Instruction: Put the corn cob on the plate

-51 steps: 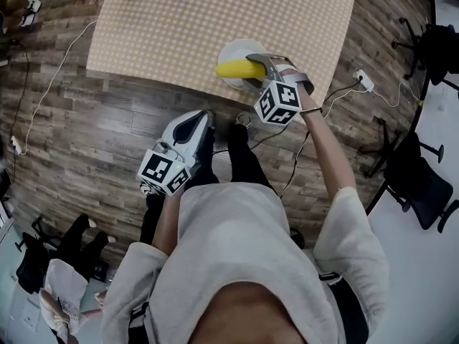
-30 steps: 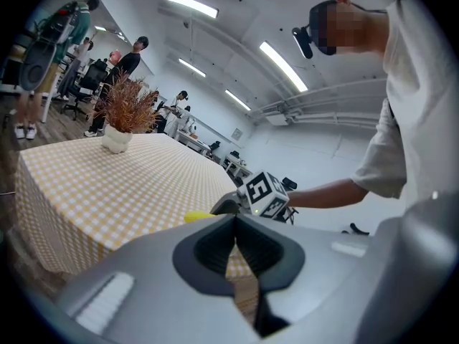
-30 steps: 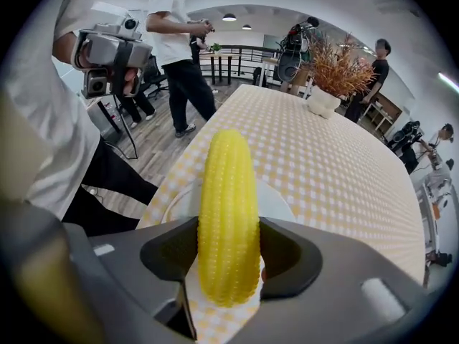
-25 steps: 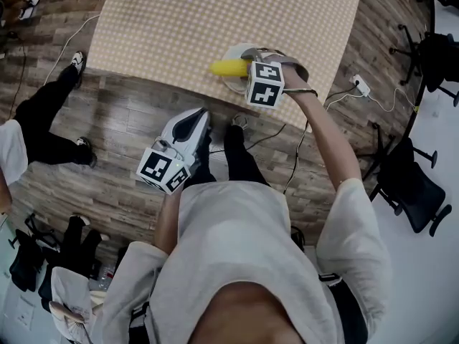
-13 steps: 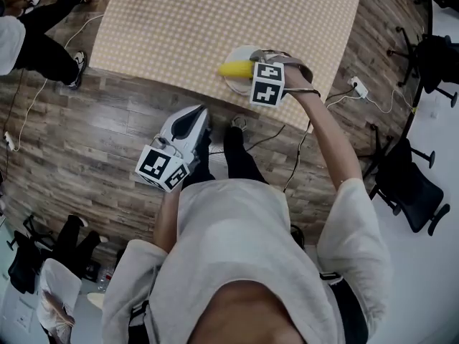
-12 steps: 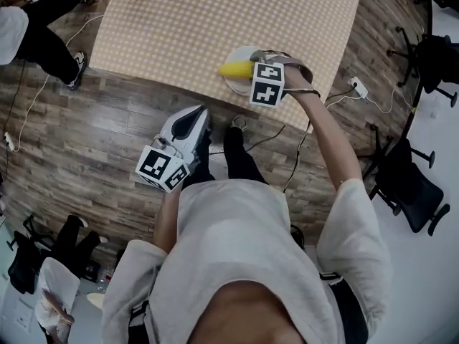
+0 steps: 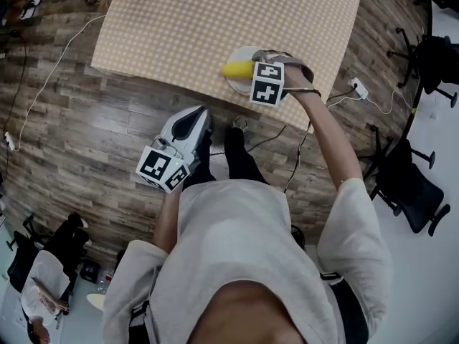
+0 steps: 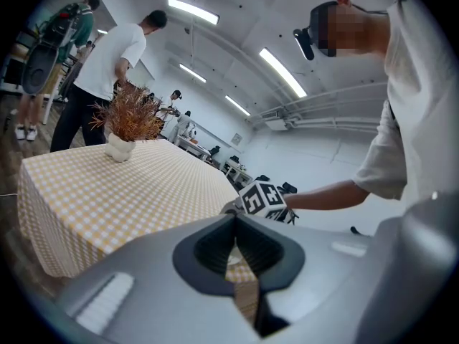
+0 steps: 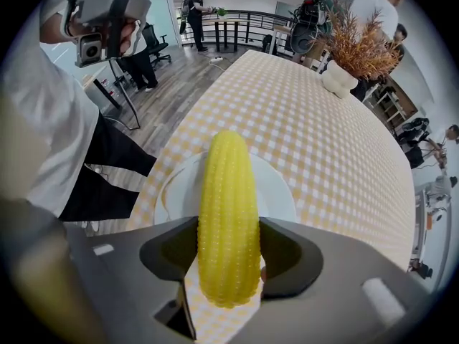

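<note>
Step in hand: by my reading, the setting-down. The corn cob (image 9: 228, 213) hangs over the plate (image 9: 281, 186), and only the release is left.
Corn cob: gripped near one end, its long free end reaches out across the white plate. In the head view that end juts a little past the plate's rim, toward the bench's left side. I cannot tell whether it already rests on the plate.
Plate: sits on the checked bench (image 7: 215, 13), close to the near edge and toward the right corner.
Right claw (image 9: 229, 260): points down over the plate, jaws spread wide but clamped on the cob, a pad pressed to each flank. It touches nothing else that I can see.
Left claw (image 8: 235, 253): jaws together, holding nothing. It hangs off the bench over the wooden floor (image 7: 86, 142), well apart from the plate.
How to do it well: I'd bring the cob down until it lies on the plate and shift it so its middle sits over the plate's middle. Then open the jaws slowly and lift straight up.
What could go wrong: a cob is round and will roll. Let go from a height or off-centre, it may tip over the rim onto the bench, near that edge.
</note>
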Available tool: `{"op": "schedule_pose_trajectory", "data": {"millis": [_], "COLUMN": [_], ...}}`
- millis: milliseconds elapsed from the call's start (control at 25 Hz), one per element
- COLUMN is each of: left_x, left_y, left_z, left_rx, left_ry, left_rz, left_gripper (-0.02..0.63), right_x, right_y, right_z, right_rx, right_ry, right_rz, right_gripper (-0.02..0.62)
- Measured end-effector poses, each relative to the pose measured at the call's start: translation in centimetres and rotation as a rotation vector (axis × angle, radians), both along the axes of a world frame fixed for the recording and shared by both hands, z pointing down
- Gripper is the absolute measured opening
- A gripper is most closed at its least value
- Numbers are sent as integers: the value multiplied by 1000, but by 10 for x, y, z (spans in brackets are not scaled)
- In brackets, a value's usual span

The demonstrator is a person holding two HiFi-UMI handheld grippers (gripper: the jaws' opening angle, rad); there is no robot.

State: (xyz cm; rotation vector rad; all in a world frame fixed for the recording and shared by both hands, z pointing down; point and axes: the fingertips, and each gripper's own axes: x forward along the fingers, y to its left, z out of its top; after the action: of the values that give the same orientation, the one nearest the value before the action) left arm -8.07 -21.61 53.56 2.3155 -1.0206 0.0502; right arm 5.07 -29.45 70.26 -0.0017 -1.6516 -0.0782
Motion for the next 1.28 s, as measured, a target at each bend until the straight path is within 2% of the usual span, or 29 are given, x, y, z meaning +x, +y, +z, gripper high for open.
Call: {"op": "schedule_pose_trajectory", "data": {"millis": [240,400,560,760,920,1120,1240,1280], "left_x": [0,-1,3,5,10,17,23,25], "left_y": [4,5,9,12,18,24,30,33], "left_z": [-3,-6,-7,-11,-16,-26,-36,-39], "left_rx": [7,13,17,26,39,64,83,90], "left_ry": [-1,-4,-8,-9,-6,-8,-11,-12], "left_rz": [2,0,3,11,17,25,35,38], "left_gripper": [8,8,8,8,8,8,8,8], "right_x": [0,-1,0,-2,-2,1,5,6], "right_y": [-2,-5,0,-4,-4,5,9,11], "right_z": [-2,-4,-6,-21,-34,-53,-64,-69], "right_rx": [33,57,55,98,164,199,237,254], "right_ry": [-36,-51,-70,-117,-150,-172,-188,-195], "right_rz": [4,7,10,34,19,19,31,33], "right_gripper": [271,336,354,355,286,250,200,160]}}
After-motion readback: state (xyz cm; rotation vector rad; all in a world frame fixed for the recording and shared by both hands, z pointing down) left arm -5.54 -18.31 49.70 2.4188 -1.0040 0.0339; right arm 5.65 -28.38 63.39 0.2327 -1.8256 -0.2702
